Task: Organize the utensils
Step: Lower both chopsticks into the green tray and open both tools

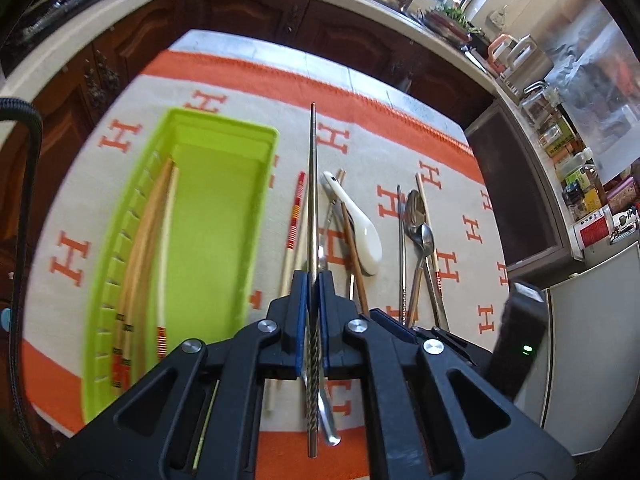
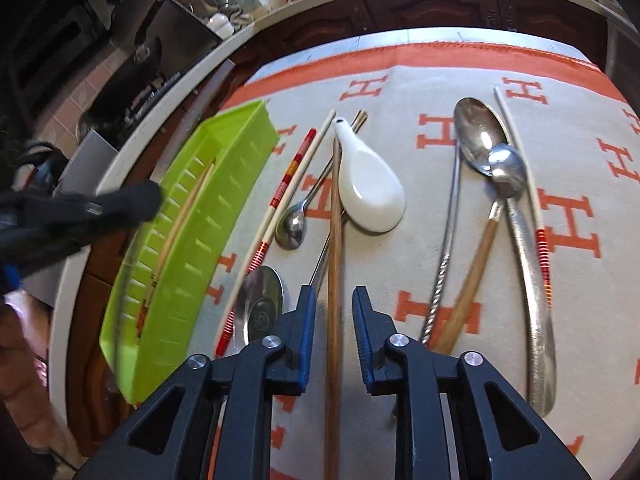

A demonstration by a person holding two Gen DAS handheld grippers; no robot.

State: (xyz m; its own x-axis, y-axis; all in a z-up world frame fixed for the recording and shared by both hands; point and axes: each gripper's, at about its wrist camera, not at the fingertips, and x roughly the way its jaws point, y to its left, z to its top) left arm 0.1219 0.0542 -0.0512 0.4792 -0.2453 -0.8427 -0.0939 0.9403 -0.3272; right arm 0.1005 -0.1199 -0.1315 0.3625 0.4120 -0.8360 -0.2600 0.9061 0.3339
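My left gripper [image 1: 313,280] is shut on a metal chopstick [image 1: 313,184] with a twisted handle, held above the cloth just right of the green tray [image 1: 216,200]. The tray holds wooden chopsticks [image 1: 144,232] along its left side. My right gripper [image 2: 333,300] is open, its jaws on either side of a brown wooden chopstick [image 2: 334,248] on the cloth. A white ceramic spoon [image 2: 370,184], a red-banded white chopstick [image 2: 286,188], a small metal spoon [image 2: 294,224] and, at the right, metal spoons [image 2: 480,132] and another twisted metal chopstick [image 2: 444,264] lie loose.
The cloth [image 1: 400,152] is cream with orange H marks and an orange border, on a table. Dark wooden cabinets [image 1: 248,12] and a counter stand behind. Jars and boxes [image 1: 576,176] crowd the right. My left gripper shows as a dark shape [image 2: 100,208] in the right wrist view.
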